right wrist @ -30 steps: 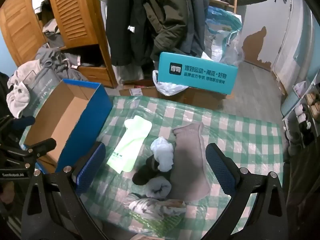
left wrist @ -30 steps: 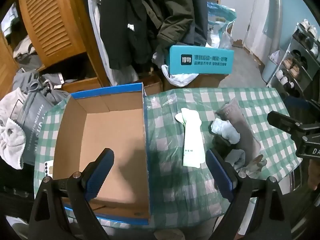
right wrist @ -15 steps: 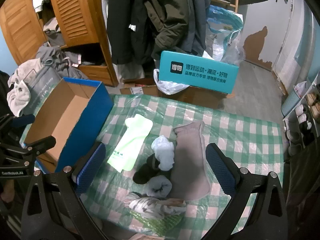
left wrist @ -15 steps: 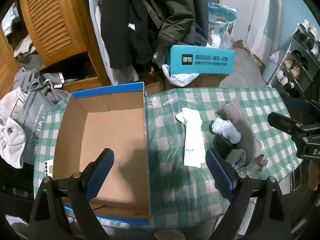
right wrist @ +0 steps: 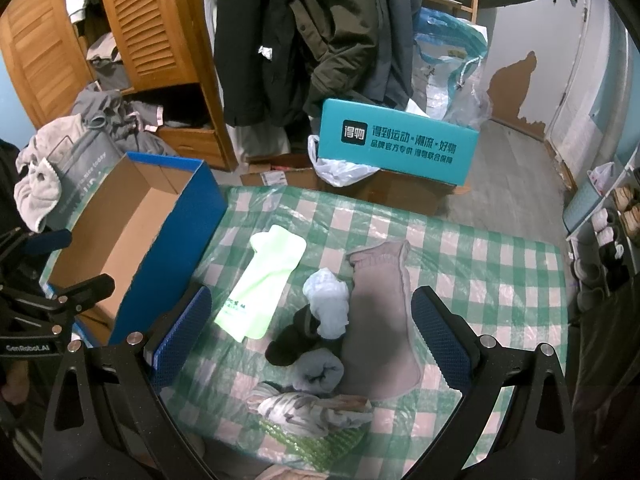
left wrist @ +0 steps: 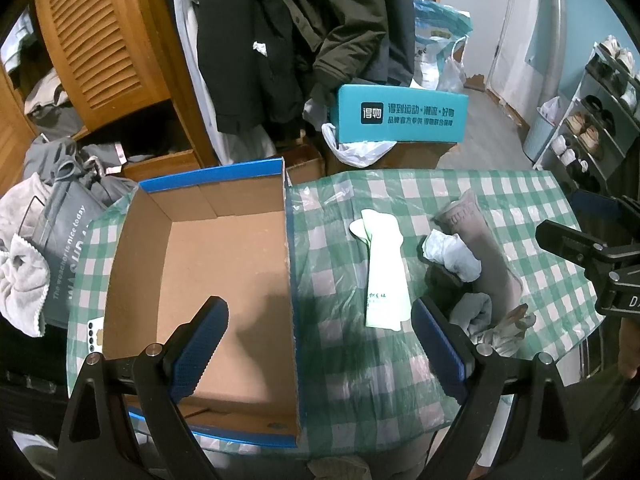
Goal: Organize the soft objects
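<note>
An open, empty blue cardboard box [left wrist: 224,272] [right wrist: 120,236] sits at the left of the green checked table [right wrist: 480,264]. To its right lie a flat pale green sock [left wrist: 384,276] [right wrist: 264,284], a long mauve sock [right wrist: 380,320] [left wrist: 492,252], a white balled sock [right wrist: 328,304] [left wrist: 452,254], a black sock [right wrist: 292,340], a grey rolled sock [right wrist: 316,372] and a patterned sock [right wrist: 312,408]. My left gripper [left wrist: 318,344] is open above the box's right wall. My right gripper [right wrist: 312,340] is open above the sock pile. Both are empty.
A teal box [right wrist: 396,144] on cartons with a white bag stands behind the table. Coats [right wrist: 332,32] hang by a wooden wardrobe [right wrist: 148,40]. Clothes are piled at the left [left wrist: 24,276]. A shoe rack [left wrist: 592,120] is at the right.
Both views have shifted only slightly. The socks and box have not moved, and both grippers stay open.
</note>
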Demonstrator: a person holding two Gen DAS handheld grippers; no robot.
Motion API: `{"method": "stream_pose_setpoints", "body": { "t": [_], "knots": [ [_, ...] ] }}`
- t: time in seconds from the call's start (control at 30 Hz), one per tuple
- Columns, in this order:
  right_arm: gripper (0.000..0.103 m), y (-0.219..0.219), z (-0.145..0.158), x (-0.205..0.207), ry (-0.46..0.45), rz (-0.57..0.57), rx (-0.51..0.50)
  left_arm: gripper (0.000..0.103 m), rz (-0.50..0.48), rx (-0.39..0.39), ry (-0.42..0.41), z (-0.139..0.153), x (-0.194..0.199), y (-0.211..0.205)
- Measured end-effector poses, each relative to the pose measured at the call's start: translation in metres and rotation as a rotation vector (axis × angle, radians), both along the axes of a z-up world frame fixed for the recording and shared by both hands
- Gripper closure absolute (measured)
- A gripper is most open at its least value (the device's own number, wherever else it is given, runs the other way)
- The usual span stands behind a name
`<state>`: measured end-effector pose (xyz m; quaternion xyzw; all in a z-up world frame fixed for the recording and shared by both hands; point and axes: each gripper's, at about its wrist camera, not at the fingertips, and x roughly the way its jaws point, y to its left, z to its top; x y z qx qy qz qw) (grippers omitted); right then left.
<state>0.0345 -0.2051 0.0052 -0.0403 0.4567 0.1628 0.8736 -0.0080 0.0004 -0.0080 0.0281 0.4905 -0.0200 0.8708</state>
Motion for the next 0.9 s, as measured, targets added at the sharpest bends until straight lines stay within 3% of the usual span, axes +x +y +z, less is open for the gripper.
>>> {"method": "stream_pose_setpoints", "body": {
  "t": [0.4,0.9],
  "knots": [
    [0.002,-0.008,-0.007,0.003,0.054,-0.021,0.039,0.009,-0.002,0.002,0.012,-0.005,-0.001,-0.002],
    [0.002,-0.007,-0.008,0.002,0.056,-0.013,0.026,0.009,-0.002,0.003,0.016,-0.004,0.0,-0.003]
  ]
}}
